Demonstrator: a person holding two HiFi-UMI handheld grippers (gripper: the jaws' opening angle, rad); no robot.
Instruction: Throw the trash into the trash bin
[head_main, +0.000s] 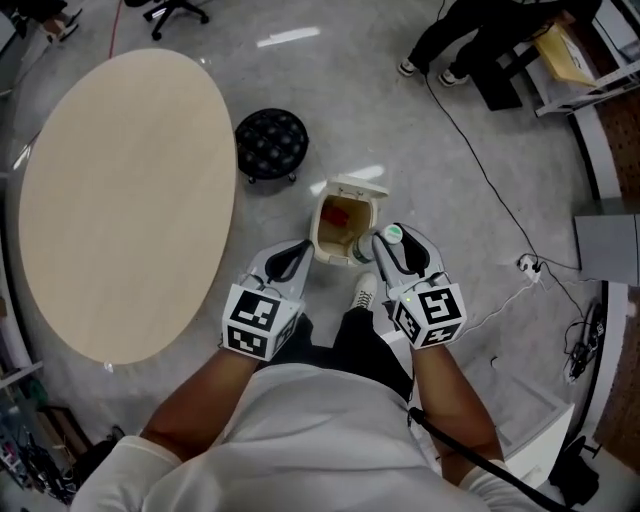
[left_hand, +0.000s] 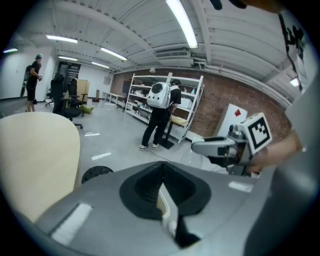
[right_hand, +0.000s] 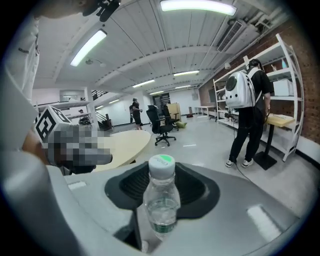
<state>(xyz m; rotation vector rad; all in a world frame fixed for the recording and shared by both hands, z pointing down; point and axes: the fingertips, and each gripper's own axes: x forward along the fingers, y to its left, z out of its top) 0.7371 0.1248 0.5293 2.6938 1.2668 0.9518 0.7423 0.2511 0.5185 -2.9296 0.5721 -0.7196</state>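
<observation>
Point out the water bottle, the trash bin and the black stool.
water bottle (right_hand: 161, 197), right gripper view, clear body.
trash bin (head_main: 327, 238), head view, inner wall.
black stool (head_main: 270, 143), head view, seat top.

L gripper (left_hand: 161, 186), jaws together, empty

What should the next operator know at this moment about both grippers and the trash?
Left gripper: jaws together, nothing in them, near the bin's rim.
Right gripper: jaws closed on a clear plastic bottle, held upright.
Trash bin: on the floor, lid open, a red item inside.
Done: bottle is gripped and close to the bin.
Left: move it over the opening and release.
</observation>
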